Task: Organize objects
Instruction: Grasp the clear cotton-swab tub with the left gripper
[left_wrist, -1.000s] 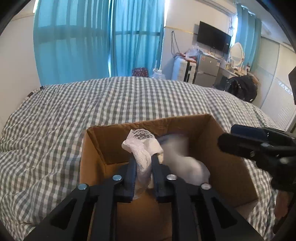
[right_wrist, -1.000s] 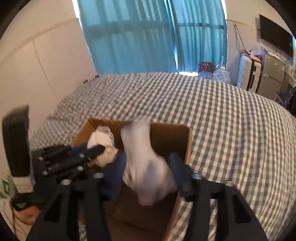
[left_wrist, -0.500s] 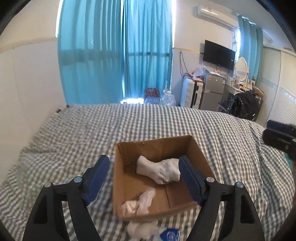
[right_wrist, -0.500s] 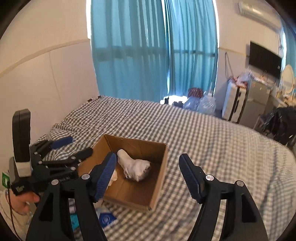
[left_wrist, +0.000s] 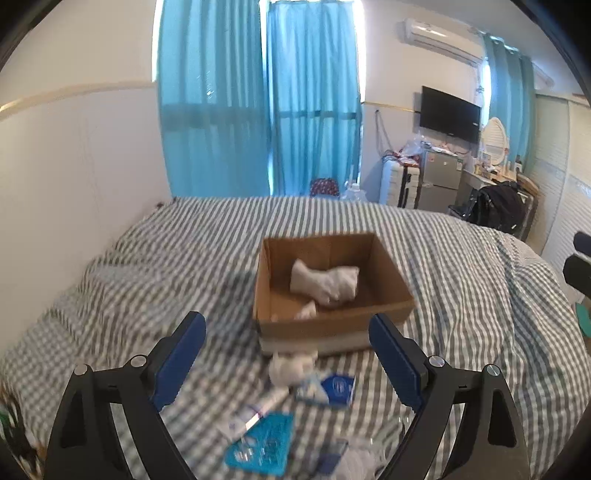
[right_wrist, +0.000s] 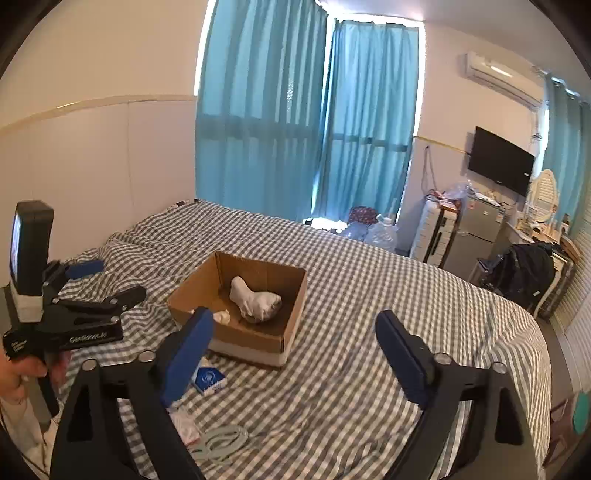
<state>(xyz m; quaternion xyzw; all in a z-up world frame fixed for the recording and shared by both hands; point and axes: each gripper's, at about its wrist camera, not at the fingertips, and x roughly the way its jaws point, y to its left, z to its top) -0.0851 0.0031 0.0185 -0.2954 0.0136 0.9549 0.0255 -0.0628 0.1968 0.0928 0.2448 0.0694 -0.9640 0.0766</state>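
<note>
An open cardboard box sits on the checked bed. Inside lie a large white sock and a smaller white sock. My left gripper is open and empty, held back from the box's near side; it also shows at the left of the right wrist view. My right gripper is open and empty, back and above the bed. Loose on the bed in front of the box lie a crumpled white sock, a blue-white packet and a teal pill organiser.
A grey looped object and a small white packet lie near my right gripper. The wall runs along the bed's left side. Blue curtains, a suitcase, a small fridge and a black backpack stand beyond the bed.
Both grippers opened, dropped their white socks into the box, and pulled back and up away from it. The loose items in front of the box came into view.
</note>
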